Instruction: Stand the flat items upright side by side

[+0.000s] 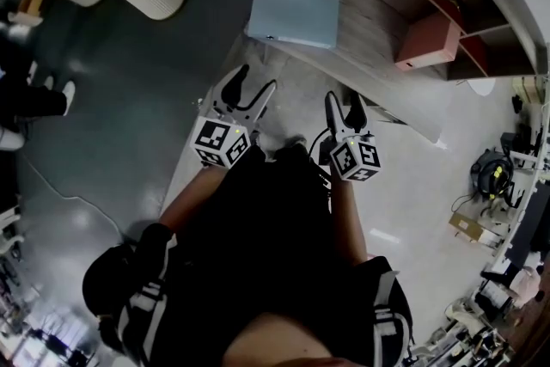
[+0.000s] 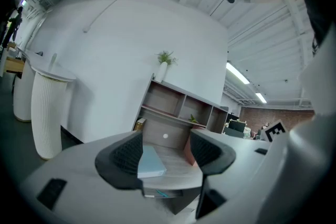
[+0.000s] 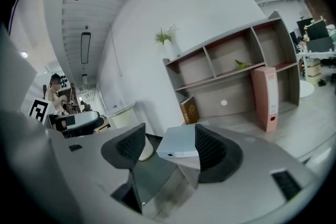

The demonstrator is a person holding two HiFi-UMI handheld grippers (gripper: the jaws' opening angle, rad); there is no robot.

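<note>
The wooden desk [image 1: 369, 39] carries a pale blue binder [image 1: 294, 13] lying flat at its near corner. A pink binder [image 1: 427, 40] stands upright against the shelving, well apart. The left gripper [image 1: 258, 80] and right gripper [image 1: 343, 99] hover before the desk edge, both with jaws wide and empty.

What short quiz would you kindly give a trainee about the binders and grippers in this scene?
1. True or false: the light blue binder lies flat on the desk.
2. Multiple choice: the pink binder is A) lying flat, B) standing upright, C) clamped in a gripper.
3. Fill the gap: the jaws of the left gripper and the right gripper are both ____ , with nothing gripped.

Key: 1 true; 2 B; 3 open.
</note>
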